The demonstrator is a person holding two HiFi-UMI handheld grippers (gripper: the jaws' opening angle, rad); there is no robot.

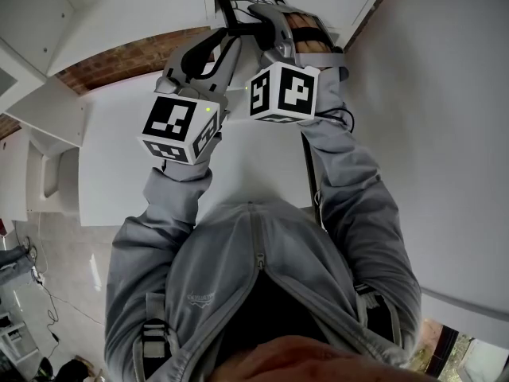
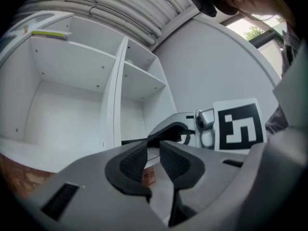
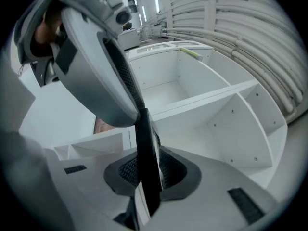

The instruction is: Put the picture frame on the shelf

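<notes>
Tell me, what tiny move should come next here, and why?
Probably ease the right gripper forward and set the picture frame down inside the shelf: its fingers clamp the frame's edge, and the left gripper is open and empty.

The room shows white wall [image 2: 211, 66], red brick strip [image 1: 119, 58], glossy pale floor [image 1: 71, 253].

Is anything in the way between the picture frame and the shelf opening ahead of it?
Nothing visible does. The right gripper clamps the picture frame edge-on, and the white shelf compartment ahead looks bare. The left gripper, jaws apart, sits beside the frame's far end, not in its path.
</notes>
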